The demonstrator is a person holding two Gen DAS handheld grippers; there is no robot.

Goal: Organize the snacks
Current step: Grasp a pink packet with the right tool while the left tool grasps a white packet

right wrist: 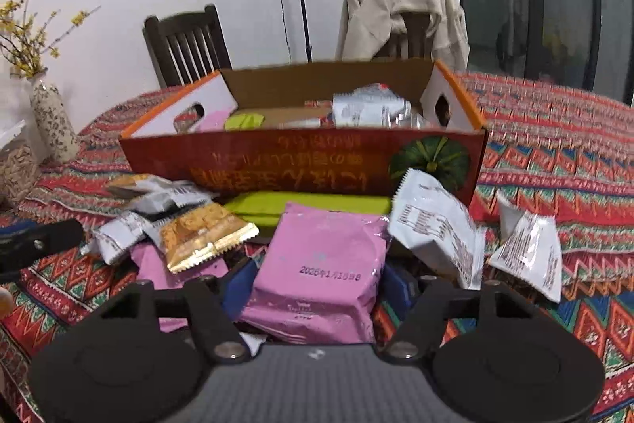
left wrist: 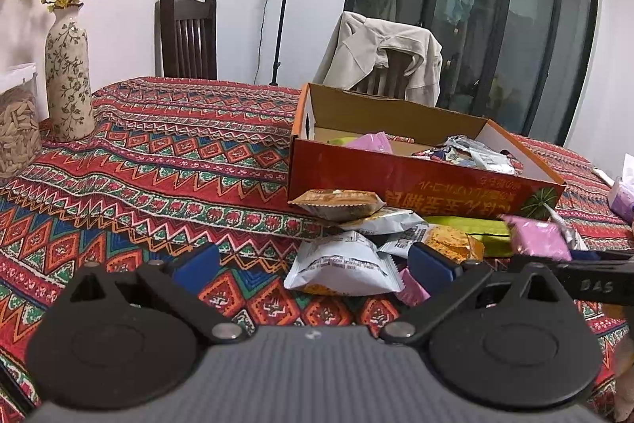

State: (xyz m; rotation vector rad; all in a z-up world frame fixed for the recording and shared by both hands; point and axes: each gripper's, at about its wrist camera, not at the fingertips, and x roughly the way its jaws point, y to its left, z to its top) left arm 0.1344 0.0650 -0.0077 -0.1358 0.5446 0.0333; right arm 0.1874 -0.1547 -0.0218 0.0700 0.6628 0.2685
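A table covered by a patterned red tablecloth is shown. At twelve o'clock in the right wrist view stands an open orange cardboard box, already holding several snacks — a silver packet, something green and something pink. Much is left outside: in front of the box lie a long green packet, a gold wrapper, and white packets at two o'clock.

A pink packet is framed by the right gripper, whose blue pads sit against its two sides; it appears gripped, the jaws about half closed.

The left gripper is held wide open and empty — a white pouch lies just beyond it.

The sorting is judged partly done.
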